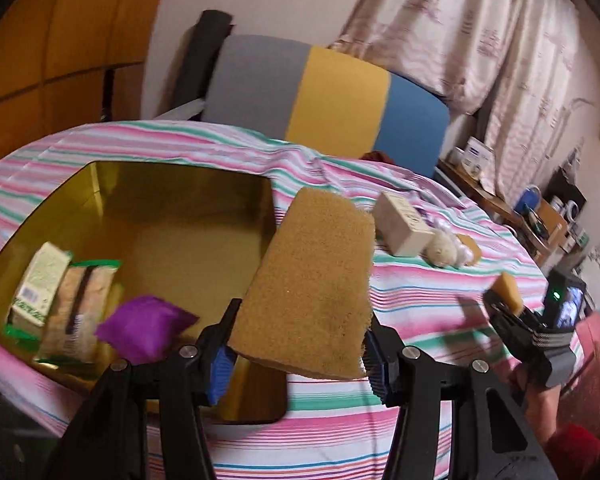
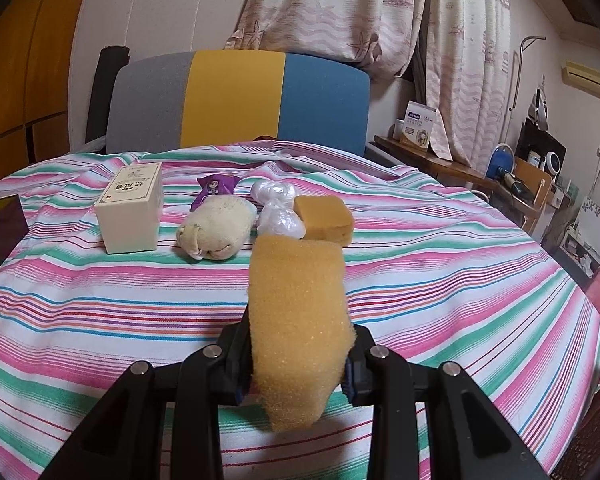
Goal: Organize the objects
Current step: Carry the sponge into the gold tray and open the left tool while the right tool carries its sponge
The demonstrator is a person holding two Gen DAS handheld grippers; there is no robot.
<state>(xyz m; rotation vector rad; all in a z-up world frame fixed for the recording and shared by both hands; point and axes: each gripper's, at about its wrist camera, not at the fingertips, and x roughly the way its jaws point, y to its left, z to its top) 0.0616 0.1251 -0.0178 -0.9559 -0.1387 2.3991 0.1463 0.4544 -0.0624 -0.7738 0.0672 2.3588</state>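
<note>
My left gripper (image 1: 296, 354) is shut on a flat tan sponge (image 1: 312, 280), held above the near right corner of a gold box (image 1: 204, 184) on the striped cloth. Inside the box lie two pale packets (image 1: 60, 292) and a purple pouch (image 1: 144, 328). My right gripper (image 2: 296, 364) is shut on a squeezed yellow sponge (image 2: 300, 320) over the cloth; that gripper with its sponge shows at the right in the left wrist view (image 1: 508, 304). Farther back on the cloth lie a cream carton (image 2: 134, 208), a beige cloth bundle (image 2: 216, 232), a purple sachet (image 2: 216, 188), two clear wrapped lumps (image 2: 278, 208) and a tan sponge block (image 2: 326, 220).
A chair back in grey, yellow and blue (image 2: 240, 100) stands behind the table. At the right, a wooden shelf (image 2: 460, 168) carries boxes and small appliances. Curtains (image 2: 340, 12) hang behind. A sleeve in red (image 1: 580, 444) shows at the lower right.
</note>
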